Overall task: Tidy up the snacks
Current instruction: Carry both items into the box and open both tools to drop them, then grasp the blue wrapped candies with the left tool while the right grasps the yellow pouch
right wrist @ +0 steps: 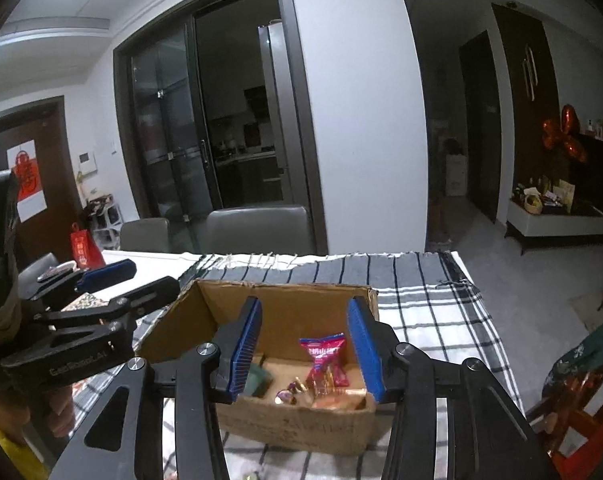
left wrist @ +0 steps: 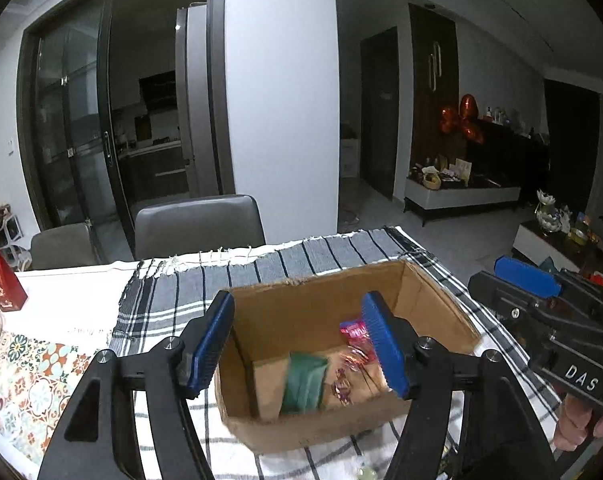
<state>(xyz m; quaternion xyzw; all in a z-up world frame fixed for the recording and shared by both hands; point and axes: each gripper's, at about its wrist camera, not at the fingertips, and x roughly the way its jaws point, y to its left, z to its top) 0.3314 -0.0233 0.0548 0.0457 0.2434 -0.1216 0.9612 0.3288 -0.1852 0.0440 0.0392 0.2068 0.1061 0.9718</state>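
An open cardboard box (left wrist: 313, 292) stands on a checked cloth (left wrist: 173, 304). Inside lie a green packet (left wrist: 303, 384), a pink packet (left wrist: 355, 332) and small wrapped candies (left wrist: 341, 388). My left gripper (left wrist: 297, 344) hovers over the box's near left side, open, with nothing between its blue pads. In the right wrist view the same box (right wrist: 301, 304) holds the pink packet (right wrist: 325, 360), the green packet (right wrist: 259, 378) and the candies (right wrist: 287, 390). My right gripper (right wrist: 305, 348) is open above the near wall; the pink packet shows in the gap, and neither pad touches it.
Two grey chairs (left wrist: 199, 224) stand behind the table. A red gift bag (left wrist: 1, 280) and a patterned mat (left wrist: 25, 384) lie at the left. The cloth ends at the table's right edge (right wrist: 469, 280), with floor beyond. A small object (right wrist: 251, 476) lies in front of the box.
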